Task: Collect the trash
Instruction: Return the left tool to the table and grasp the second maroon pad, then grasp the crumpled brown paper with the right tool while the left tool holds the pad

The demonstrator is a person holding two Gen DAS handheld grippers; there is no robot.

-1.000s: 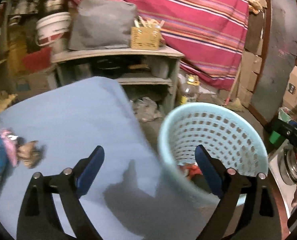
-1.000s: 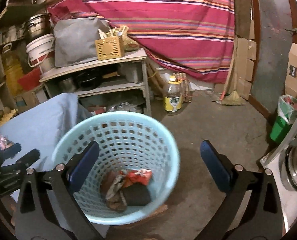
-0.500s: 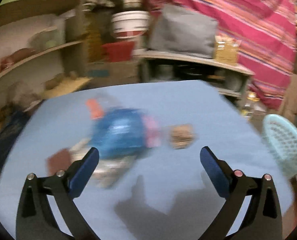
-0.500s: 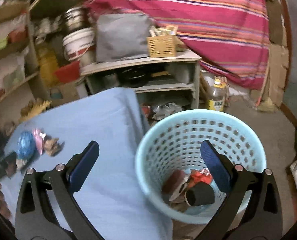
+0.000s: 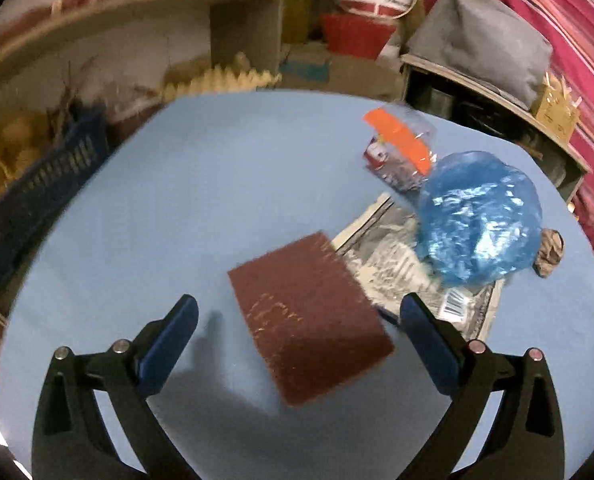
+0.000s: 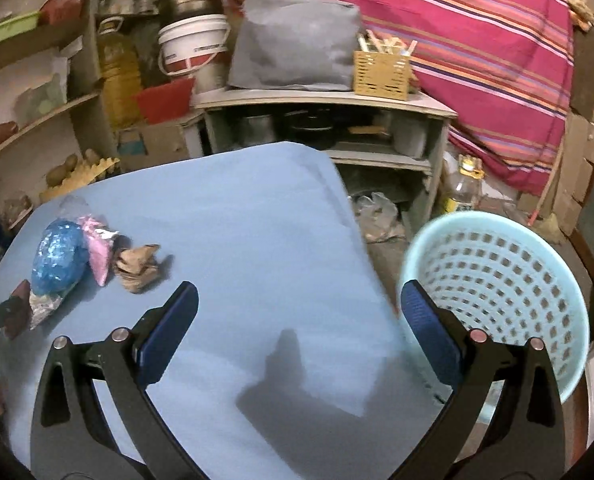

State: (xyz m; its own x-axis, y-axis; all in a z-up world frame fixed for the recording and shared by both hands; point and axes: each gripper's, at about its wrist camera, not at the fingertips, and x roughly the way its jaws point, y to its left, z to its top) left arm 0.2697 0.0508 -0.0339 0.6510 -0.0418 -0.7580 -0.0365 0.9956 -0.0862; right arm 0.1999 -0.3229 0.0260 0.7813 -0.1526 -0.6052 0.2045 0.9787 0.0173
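Brown pad [image 5: 311, 322] lies flat, long axis leaning left

Brown pad [image 5: 309, 324] flat beside blue bag [image 5: 481, 216].

A white bucket with a red band [image 6: 193, 46] is seen on the shelving at the back, with a red tub [image 6: 163, 100] below it and a yellow oil jug [image 6: 117, 76] to its left. On top of the low grey shelf unit [image 6: 325, 98], a grey fabric cover [image 6: 293, 44] is placed beside a small yellow slatted box [image 6: 381, 70] filled with wooden sticks. A red striped cloth [image 6: 477, 40] is hung behind the unit, a bottle with a yellow cap [image 6: 463, 186] is stood on the floor at its right, and a dark blue crate [image 5: 33, 196] is seen in the left wrist view.
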